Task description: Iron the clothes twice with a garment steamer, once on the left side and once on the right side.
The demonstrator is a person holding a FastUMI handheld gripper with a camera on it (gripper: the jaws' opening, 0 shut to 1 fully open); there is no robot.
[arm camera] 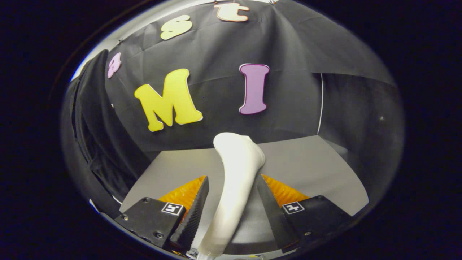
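The fingers [231,202] pinch the slim handle of a white, smooth plastic garment steamer [234,169] from both sides. Its broader head rises just beyond them, above the grey worktop [317,169]. Its lower end is cut off. Left of the steamer hangs a dark garment [97,137], hard to make out.

Black cloth wall [288,54] backs a pale grey table [317,169], dimly lit.
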